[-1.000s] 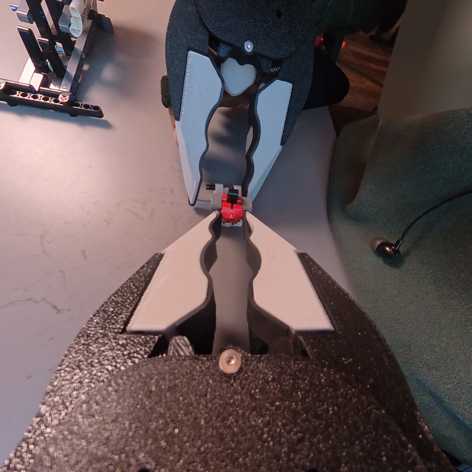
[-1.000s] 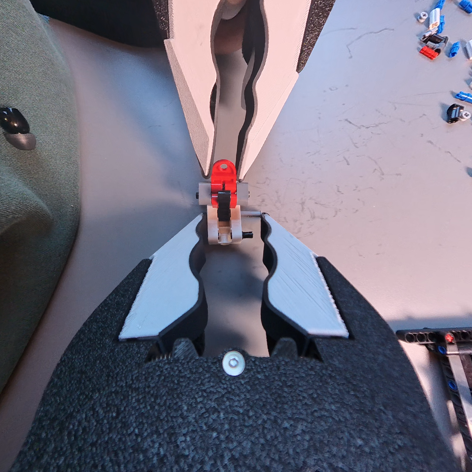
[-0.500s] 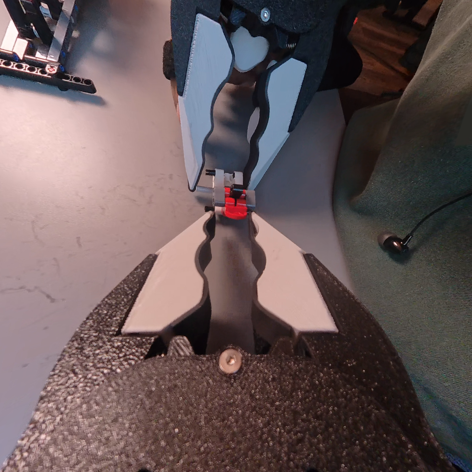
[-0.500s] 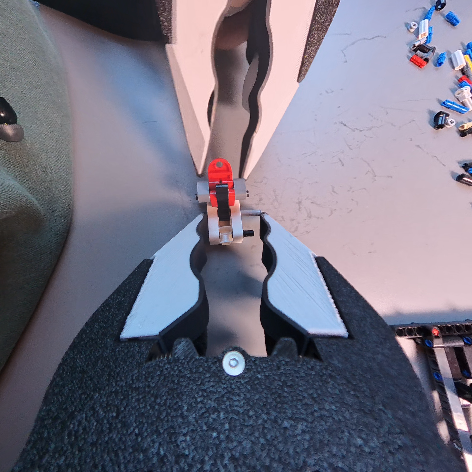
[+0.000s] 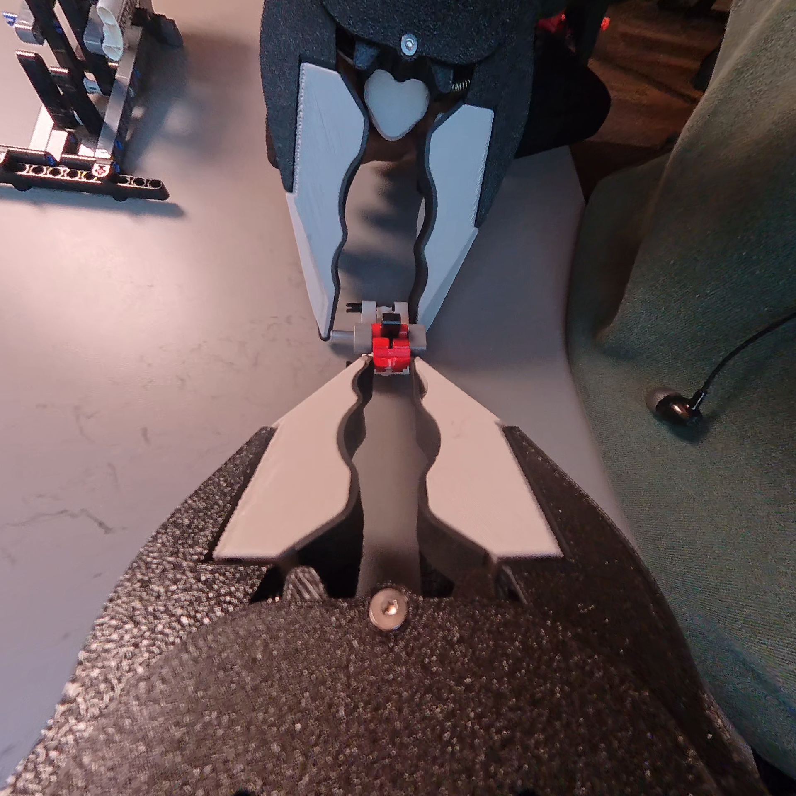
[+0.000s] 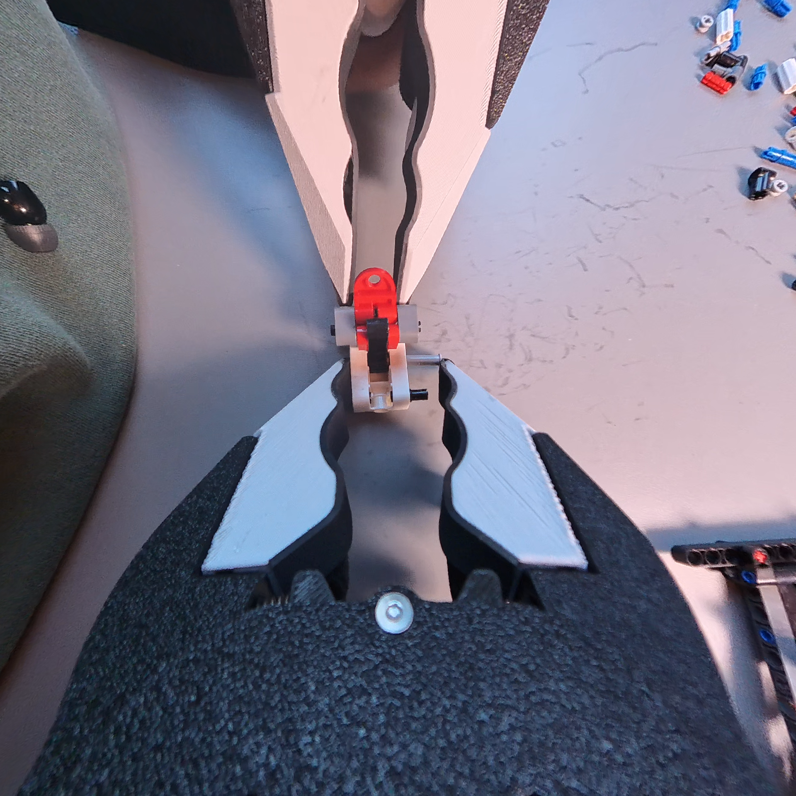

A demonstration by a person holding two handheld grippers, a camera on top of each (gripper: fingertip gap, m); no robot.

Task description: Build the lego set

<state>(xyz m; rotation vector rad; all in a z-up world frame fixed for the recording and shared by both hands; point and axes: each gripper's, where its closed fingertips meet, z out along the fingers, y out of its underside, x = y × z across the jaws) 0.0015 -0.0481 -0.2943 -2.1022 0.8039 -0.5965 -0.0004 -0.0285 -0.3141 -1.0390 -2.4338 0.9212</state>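
Note:
A small lego assembly of a red connector, grey and white parts and a black pin is held above the grey table between both grippers, which face each other tip to tip. My left gripper is shut on the red connector's end. It enters the right wrist view from the top. My right gripper is closed around the white part, one tip against a thin grey axle. It shows in the left wrist view from the top.
A partly built black and grey frame stands on the table, also showing in the right wrist view. Several loose blue, red, black and white pieces lie farther off. A green cushion with a black earbud borders the table. My left and right fingertips are right by each other.
Both grippers keep hold of the small assembly. The pair shifted slightly over the table and back; the red connector's tilt between the tips changed a little.

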